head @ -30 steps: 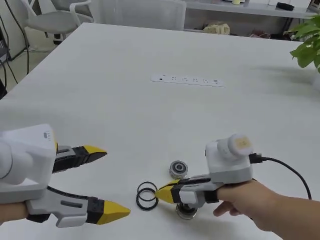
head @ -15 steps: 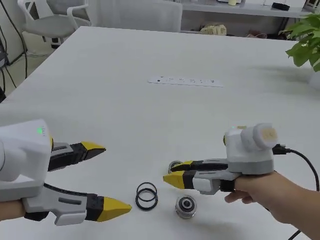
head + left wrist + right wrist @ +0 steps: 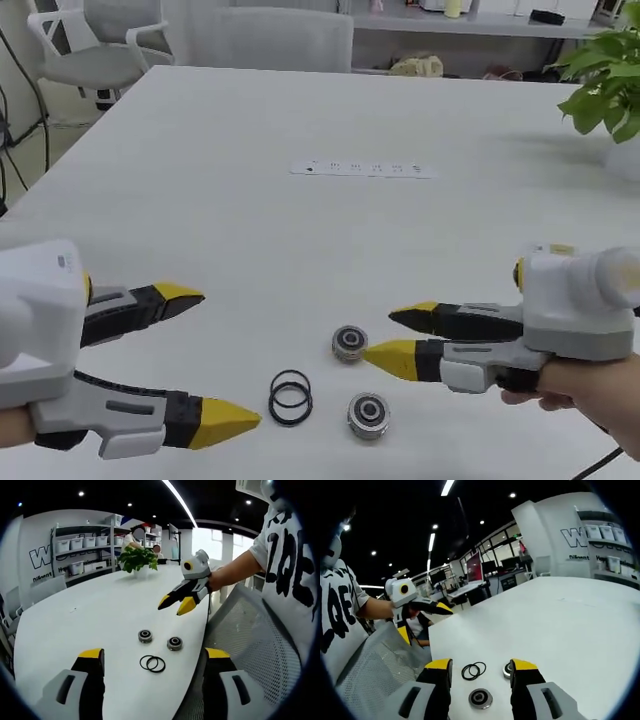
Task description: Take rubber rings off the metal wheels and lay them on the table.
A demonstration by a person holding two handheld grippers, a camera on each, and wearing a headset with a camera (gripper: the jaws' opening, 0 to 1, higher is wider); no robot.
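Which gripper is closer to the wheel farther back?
Right. The right gripper is just beside the far wheel; the left gripper is farther off, beyond the rubber rings.

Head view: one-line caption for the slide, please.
Left hand-held gripper and right hand-held gripper, both open, flank two metal wheels and two overlapping rubber rings on the white table.

A white power strip lies flat; a leafy plant and chairs stand beyond
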